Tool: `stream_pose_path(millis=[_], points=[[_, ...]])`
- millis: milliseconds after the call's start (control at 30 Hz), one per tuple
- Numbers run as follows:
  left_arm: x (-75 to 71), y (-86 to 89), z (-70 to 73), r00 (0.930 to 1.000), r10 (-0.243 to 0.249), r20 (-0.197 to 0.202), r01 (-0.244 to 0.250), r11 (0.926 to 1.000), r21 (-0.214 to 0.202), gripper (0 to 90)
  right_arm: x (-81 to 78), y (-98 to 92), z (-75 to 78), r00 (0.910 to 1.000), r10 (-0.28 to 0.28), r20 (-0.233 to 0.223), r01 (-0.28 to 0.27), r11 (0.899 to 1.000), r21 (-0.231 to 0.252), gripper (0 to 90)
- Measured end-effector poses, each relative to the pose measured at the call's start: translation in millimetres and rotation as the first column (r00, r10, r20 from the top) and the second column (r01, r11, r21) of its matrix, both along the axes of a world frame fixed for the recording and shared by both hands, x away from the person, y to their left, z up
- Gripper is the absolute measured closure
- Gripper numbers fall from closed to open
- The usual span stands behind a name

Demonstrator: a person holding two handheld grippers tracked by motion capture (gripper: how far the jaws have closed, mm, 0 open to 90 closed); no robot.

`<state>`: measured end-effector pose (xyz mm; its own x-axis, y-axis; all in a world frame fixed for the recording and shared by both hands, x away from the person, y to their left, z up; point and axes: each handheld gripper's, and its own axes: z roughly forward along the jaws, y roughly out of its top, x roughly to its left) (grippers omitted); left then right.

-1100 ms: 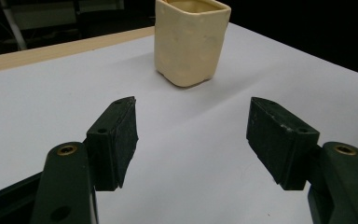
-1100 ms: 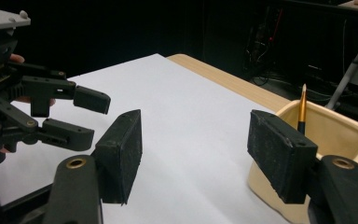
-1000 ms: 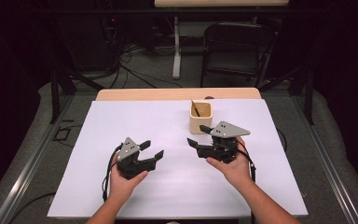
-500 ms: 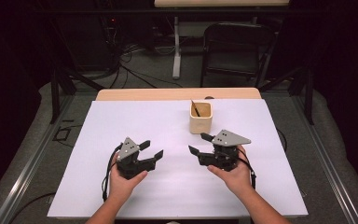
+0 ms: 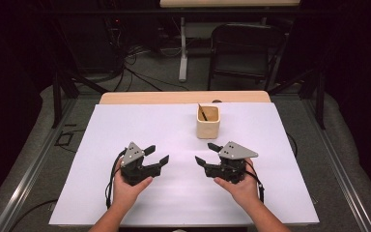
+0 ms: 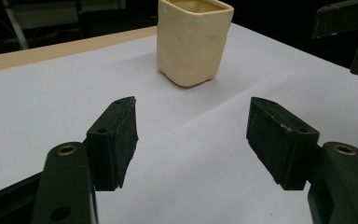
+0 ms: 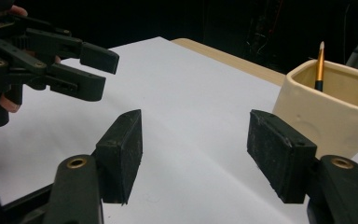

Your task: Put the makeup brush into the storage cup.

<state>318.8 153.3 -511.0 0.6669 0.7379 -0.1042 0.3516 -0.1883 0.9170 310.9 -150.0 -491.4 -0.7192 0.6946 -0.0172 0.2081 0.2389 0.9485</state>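
Leftmost, the left tool (image 5: pixel 155 154) rests low over the white desk (image 5: pixel 125 121) with its jaws wide apart and nothing between them, and the right tool (image 5: pixel 207 153) beside it is equally spread and empty. Beyond them, near the far edge and just past the right tool, stands the cream cup (image 5: pixel 208 122) holding a thin pencil (image 7: pixel 319 65). The cup looks rigid, smooth, probably ceramic and breakable, best gripped across one wall at the rim; the pencil is light and slim, best pinched near its top.
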Motion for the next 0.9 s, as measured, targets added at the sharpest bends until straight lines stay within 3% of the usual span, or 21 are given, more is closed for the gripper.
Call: stream_pose_path(millis=[367, 900], points=[[0.0, -0.1, -0.2, 1.0, 0.001, 0.0, -0.001, 1.0, 0.001, 33.7, -6.9, 2.7, -4.2, 0.9999, 0.015, 0.004, -0.015, 1.0, 0.012, 35.5], [0.1, 0.3, -0.2, 1.0, 0.0, -0.001, 0.0, 1.0, 0.001, 33.7, -8.7, 4.2, -14.6, 0.9998, 0.018, -0.011, -0.018, 1.0, -0.018, 35.6]])
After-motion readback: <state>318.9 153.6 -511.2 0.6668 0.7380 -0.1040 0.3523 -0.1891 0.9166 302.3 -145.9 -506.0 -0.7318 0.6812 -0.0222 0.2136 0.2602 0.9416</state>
